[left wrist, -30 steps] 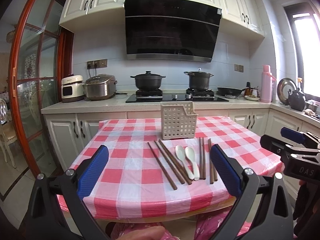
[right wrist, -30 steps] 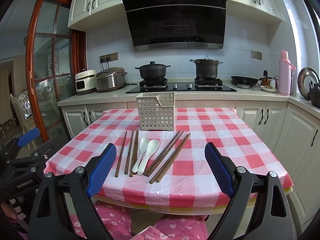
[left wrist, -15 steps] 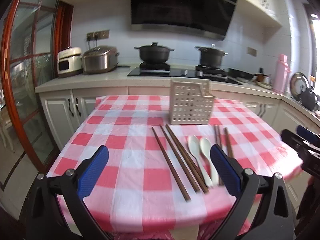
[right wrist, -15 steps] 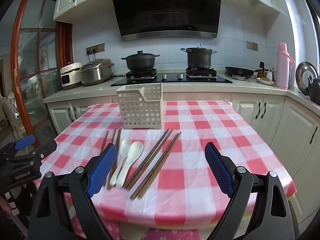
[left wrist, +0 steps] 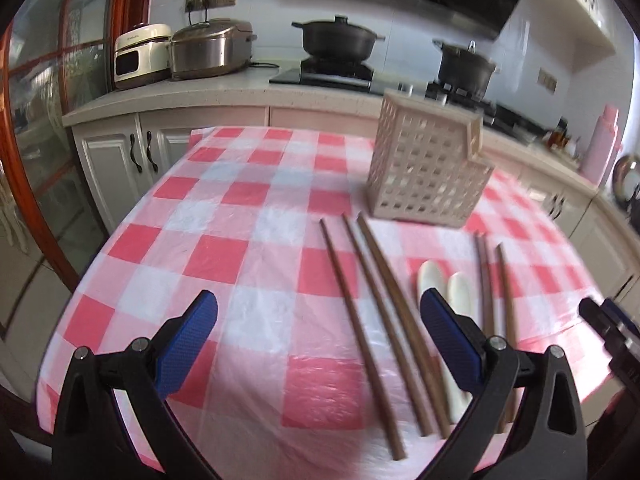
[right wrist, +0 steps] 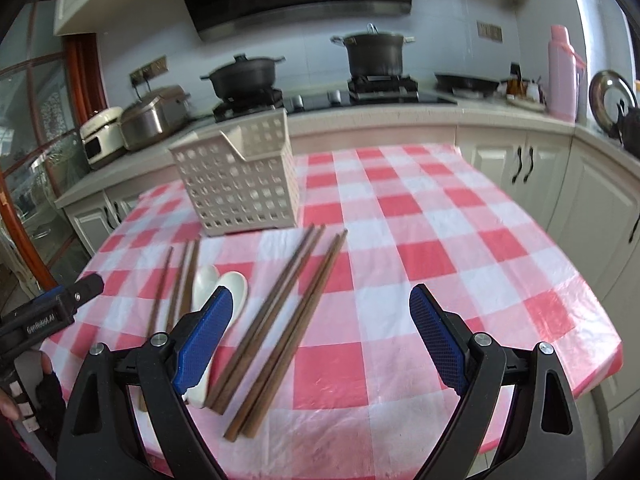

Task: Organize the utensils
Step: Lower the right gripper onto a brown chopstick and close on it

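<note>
Both grippers have advanced and dipped toward the checked surface [right wrist: 420,216] since the earlier frames. Left gripper [left wrist: 318,338] and right gripper [right wrist: 320,334] hover above it, fingers spread wide and empty. Brown chopsticks [right wrist: 280,308] and two white spoons [right wrist: 224,288] lie side by side on the cloth, in front of the upright perforated holder [right wrist: 240,184].

left wrist view looks low and close over the table's [left wrist: 256,240] near-left edge; right wrist view over its near-right part. both face the stove wall, sharing basket [left wrist: 428,176], chopsticks [right wrist: 280,312], spoons [right wrist: 216,284].
</note>
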Demonstrator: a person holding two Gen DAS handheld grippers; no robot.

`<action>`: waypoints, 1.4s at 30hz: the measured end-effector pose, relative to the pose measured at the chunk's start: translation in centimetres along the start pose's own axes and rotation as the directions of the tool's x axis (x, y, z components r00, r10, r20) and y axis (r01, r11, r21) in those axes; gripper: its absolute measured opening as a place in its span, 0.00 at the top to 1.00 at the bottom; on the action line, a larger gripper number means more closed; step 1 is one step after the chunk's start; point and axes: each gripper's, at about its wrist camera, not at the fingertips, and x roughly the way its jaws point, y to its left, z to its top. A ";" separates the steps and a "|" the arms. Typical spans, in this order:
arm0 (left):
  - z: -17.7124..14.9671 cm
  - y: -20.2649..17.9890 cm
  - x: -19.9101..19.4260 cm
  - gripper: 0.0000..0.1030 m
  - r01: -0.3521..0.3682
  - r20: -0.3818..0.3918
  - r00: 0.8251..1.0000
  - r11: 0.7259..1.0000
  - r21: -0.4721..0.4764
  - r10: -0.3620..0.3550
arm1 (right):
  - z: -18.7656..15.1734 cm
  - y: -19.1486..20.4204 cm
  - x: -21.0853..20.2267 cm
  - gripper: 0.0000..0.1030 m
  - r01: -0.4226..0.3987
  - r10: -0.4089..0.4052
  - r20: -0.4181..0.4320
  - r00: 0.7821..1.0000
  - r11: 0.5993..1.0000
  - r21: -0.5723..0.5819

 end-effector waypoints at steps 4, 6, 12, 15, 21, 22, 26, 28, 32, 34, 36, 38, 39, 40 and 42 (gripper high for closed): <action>0.0 0.0 2.6 0.05 -0.013 -0.072 0.997 1.000 0.018 0.015 | 0.3 -0.5 2.6 0.19 0.035 -0.034 -0.056 0.998 0.999 0.022; 0.0 0.4 3.5 0.05 -0.015 -0.102 0.995 1.000 0.001 0.015 | 0.4 -0.7 3.9 0.26 0.061 -0.058 -0.088 0.994 0.998 0.028; 0.8 1.3 6.7 0.06 -0.043 -0.178 0.983 0.999 -0.031 0.037 | 0.9 -1.6 7.1 0.48 0.088 -0.074 -0.180 0.981 0.994 0.072; 1.2 1.2 7.6 0.06 -0.064 -0.186 0.981 0.998 -0.021 0.059 | 1.1 -1.4 8.5 0.58 0.090 -0.072 -0.220 0.973 0.993 0.072; 1.8 1.0 9.2 0.06 -0.091 -0.205 0.975 0.996 -0.017 0.085 | 1.9 -0.9 10.2 0.67 0.079 -0.057 -0.256 0.965 0.994 0.076; 1.8 1.1 9.4 0.06 -0.098 -0.207 0.974 0.995 -0.014 0.093 | 2.0 -0.8 10.6 0.67 0.082 -0.060 -0.263 0.963 0.994 0.072; 2.2 1.5 10.3 0.06 -0.104 -0.222 0.970 0.994 -0.025 0.096 | 2.2 -0.6 11.6 0.69 0.086 -0.060 -0.290 0.955 0.993 0.076; 2.3 1.6 10.5 0.06 -0.105 -0.228 0.969 0.994 -0.025 0.096 | 2.3 -0.4 12.0 0.70 0.093 -0.069 -0.300 0.951 0.993 0.068; 2.5 1.7 11.3 0.09 -0.099 -0.253 0.963 0.995 -0.026 0.089 | 2.4 0.1 12.5 0.71 0.123 -0.103 -0.314 0.944 0.991 0.044; 2.5 1.7 11.7 0.11 -0.093 -0.266 0.961 0.995 -0.026 0.082 | 2.5 0.3 12.8 0.71 0.136 -0.117 -0.315 0.942 0.990 0.036; 2.4 1.6 11.9 0.15 -0.091 -0.274 0.958 0.996 -0.024 0.081 | 2.7 0.4 13.1 0.73 0.152 -0.136 -0.313 0.940 0.988 0.025; 2.3 1.5 12.2 0.18 -0.087 -0.282 0.956 0.996 -0.027 0.076 | 2.9 0.5 13.4 0.74 0.161 -0.149 -0.314 0.938 0.987 0.012; 2.3 1.5 12.3 0.19 -0.088 -0.286 0.955 0.996 -0.029 0.076 | 3.0 0.6 13.6 0.75 0.163 -0.153 -0.315 0.937 0.987 0.006; 2.4 1.5 12.4 0.20 -0.092 -0.286 0.955 0.995 -0.028 0.080 | 3.2 0.6 13.7 0.76 0.166 -0.157 -0.316 0.936 0.986 0.001; 2.5 1.3 12.5 0.23 -0.092 -0.285 0.955 0.995 -0.026 0.081 | 3.3 0.8 13.9 0.76 0.171 -0.169 -0.313 0.935 0.985 -0.020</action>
